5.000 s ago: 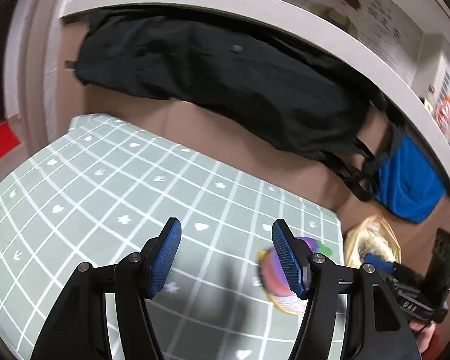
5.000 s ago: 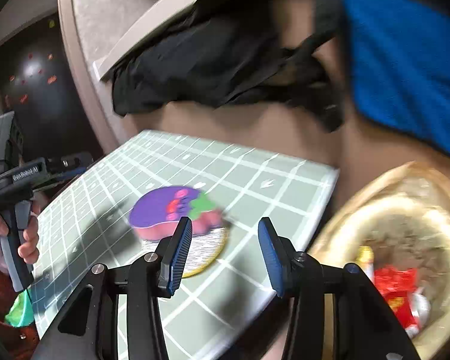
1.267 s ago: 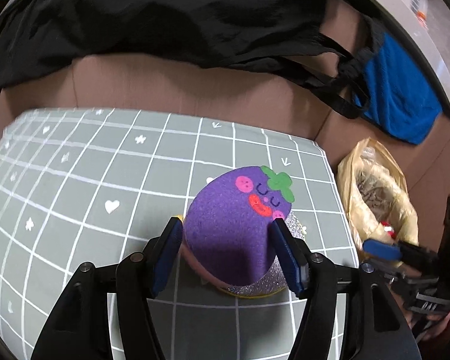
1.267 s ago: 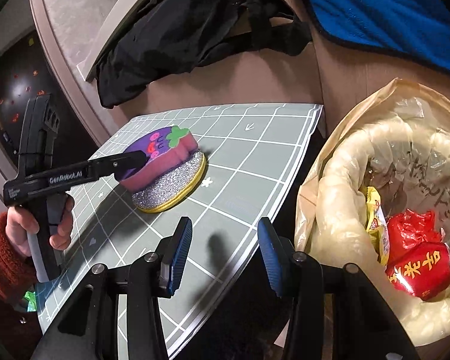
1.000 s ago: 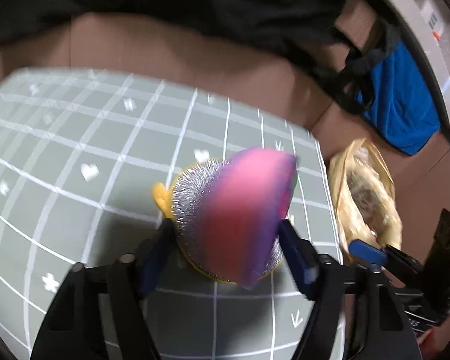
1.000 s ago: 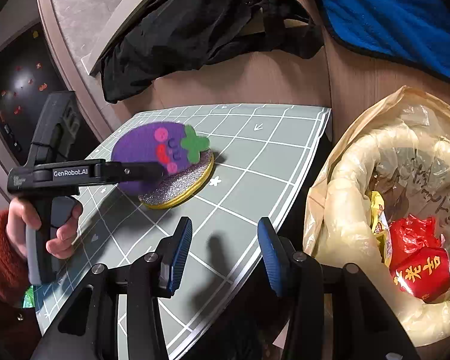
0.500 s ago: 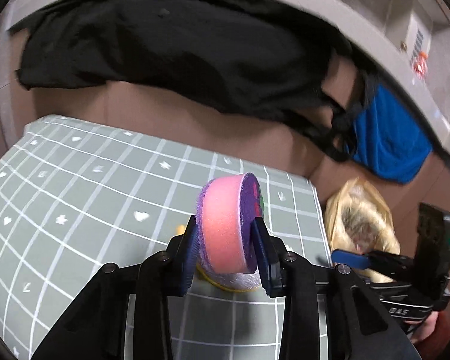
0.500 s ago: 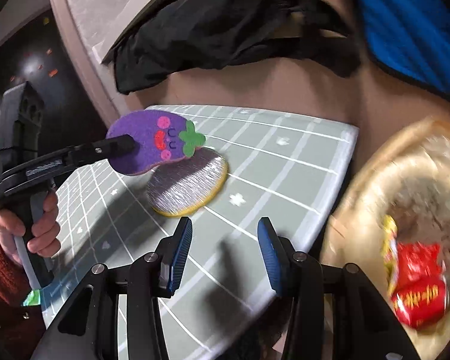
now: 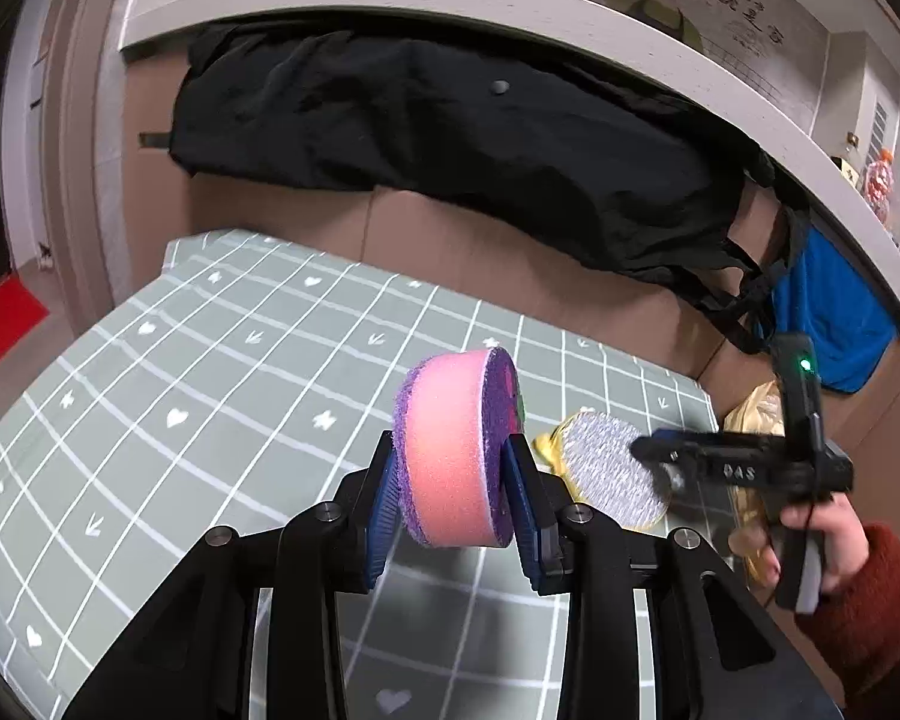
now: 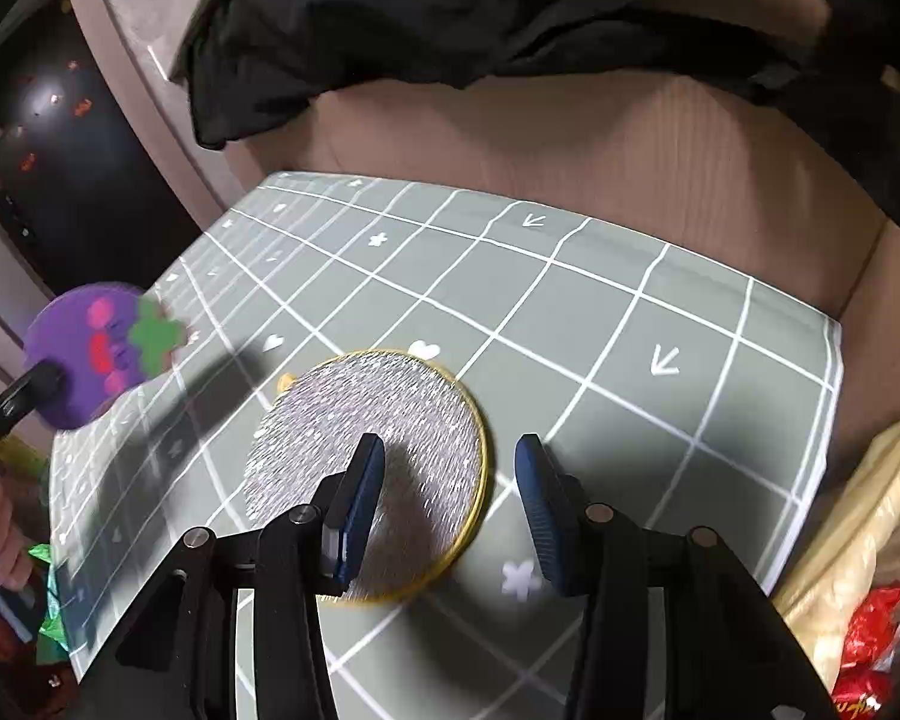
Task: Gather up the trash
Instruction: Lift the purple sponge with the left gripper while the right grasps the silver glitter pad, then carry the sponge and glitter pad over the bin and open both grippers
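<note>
The left hand-held gripper (image 9: 453, 492) is clamped on a round purple and pink foam sponge with a little face on it (image 9: 450, 450), and its blue pads (image 9: 383, 513) press on the sponge's two flat sides. The sponge stands on its edge between the pads and is lifted clear of the green checked mat with white hearts and arrows (image 9: 222, 384) that covers the surface. I think it is held up like this so the thing that lies under it can be reached. That thing is a round silver sparkly scrub pad with a yellow rim (image 10: 369, 468), and it lies flat on the green mat, near the mat's right edge. The right hand-held gripper (image 10: 450, 510) hangs over the scrub pad with its jaws apart and nothing between them. One blue finger (image 10: 360, 501) is above the pad's middle and the other is just past the pad's rim, so the gripper looks lined up to take the pad by its edge. A yellow plastic trash bag (image 10: 852, 546) sits off the mat's right edge, close to the scrub pad, with a red wrapper (image 10: 870, 624) showing inside it. That is likely where both things should go, since the job is to collect trash. A black coat (image 9: 450, 138) hangs over the brown cardboard wall (image 10: 600, 138) behind the mat.
</note>
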Action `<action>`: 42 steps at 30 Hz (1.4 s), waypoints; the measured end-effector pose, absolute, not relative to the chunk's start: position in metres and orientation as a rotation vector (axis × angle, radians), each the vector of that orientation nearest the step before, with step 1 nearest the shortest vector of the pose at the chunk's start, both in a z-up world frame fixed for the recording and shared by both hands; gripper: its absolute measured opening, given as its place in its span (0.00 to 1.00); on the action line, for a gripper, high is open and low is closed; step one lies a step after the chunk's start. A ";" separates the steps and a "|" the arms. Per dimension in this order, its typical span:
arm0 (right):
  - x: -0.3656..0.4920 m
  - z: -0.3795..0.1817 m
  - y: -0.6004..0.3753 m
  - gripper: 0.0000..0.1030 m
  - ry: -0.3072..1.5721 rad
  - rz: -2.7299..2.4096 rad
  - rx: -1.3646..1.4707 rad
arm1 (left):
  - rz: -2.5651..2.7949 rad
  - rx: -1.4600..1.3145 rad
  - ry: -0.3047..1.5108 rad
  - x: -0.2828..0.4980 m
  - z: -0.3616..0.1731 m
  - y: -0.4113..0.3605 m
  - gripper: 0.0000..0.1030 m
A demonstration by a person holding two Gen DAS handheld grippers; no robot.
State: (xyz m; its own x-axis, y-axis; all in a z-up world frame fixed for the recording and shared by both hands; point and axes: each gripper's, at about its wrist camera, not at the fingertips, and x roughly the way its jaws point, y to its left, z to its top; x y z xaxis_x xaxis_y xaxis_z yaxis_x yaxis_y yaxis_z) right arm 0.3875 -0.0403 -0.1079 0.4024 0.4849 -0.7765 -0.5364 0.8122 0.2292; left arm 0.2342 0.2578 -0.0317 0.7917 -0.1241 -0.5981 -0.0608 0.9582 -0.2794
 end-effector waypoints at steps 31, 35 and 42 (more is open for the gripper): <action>0.214 -0.064 0.112 0.19 0.893 1.062 -0.451 | 0.030 -0.467 0.673 0.149 -0.063 0.321 0.33; 0.219 -0.069 0.101 0.13 0.859 0.981 -0.450 | 0.040 -0.424 0.638 0.146 -0.049 0.311 0.33; 0.230 -0.022 0.050 0.13 0.730 0.884 -0.348 | 0.063 -0.265 0.494 0.157 0.005 0.258 0.33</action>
